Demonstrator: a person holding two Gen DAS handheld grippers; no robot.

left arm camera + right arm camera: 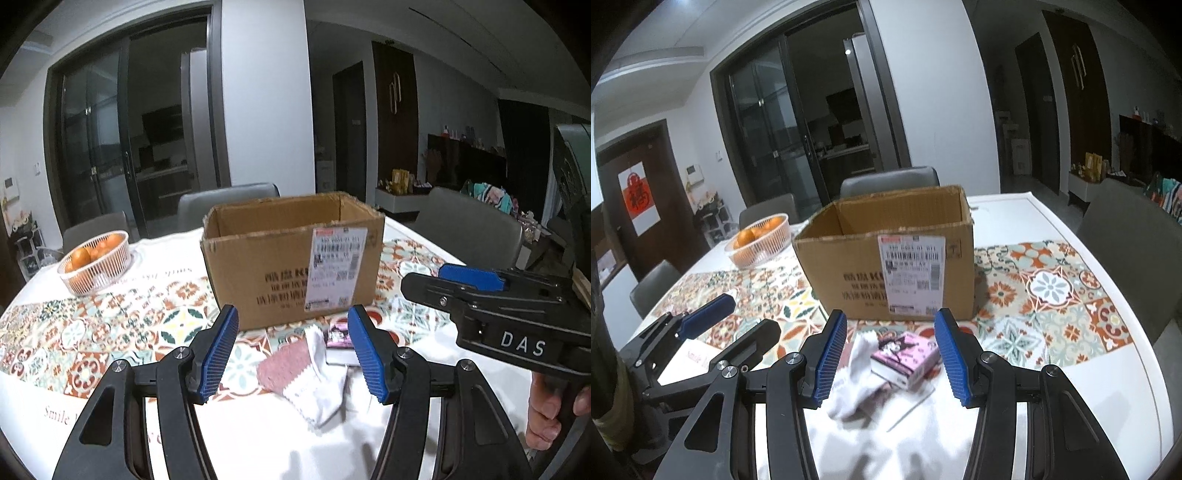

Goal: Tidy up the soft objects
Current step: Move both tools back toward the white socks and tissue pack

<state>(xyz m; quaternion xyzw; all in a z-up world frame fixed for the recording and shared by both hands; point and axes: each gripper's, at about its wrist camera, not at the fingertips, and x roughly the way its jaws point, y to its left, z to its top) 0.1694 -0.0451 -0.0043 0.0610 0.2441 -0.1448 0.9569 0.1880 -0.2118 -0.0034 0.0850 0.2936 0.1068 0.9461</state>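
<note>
**A:** so what's in the containers? The cardboard box (pixel 886 254) sits mid-table with its flaps up and top open, and from both cameras I only see bare inner walls, can't see the floor of it. Far left there's a white basket (pixel 759 240) with oranges (pixel 746 236) in it.

**B:** yeah same read. The soft stuff is all outside the box, on the near side of it: a white sock (pixel 853 380), a pink cloth (pixel 284 365) lying just left of the sock and touching it, and a small pink tissue pack (pixel 905 360) leaning against the sock's right side.

**A:** grippers?

**B:** left gripper (pixel 295 354) is spread wide, nothing in it, the pile sits between its blue pads. Right gripper (pixel 890 354) also wide open and empty, sock and tissue pack between its fingers.

**A:** room to move?

**B:** the box's near wall is close behind the pile. Right of the box the patterned tablecloth (pixel 1052 295) runs bare to the white table (pixel 1115 369) edge, with a grey chair (pixel 1134 243) just past it. The two grippers are side by side, near each other.
</note>
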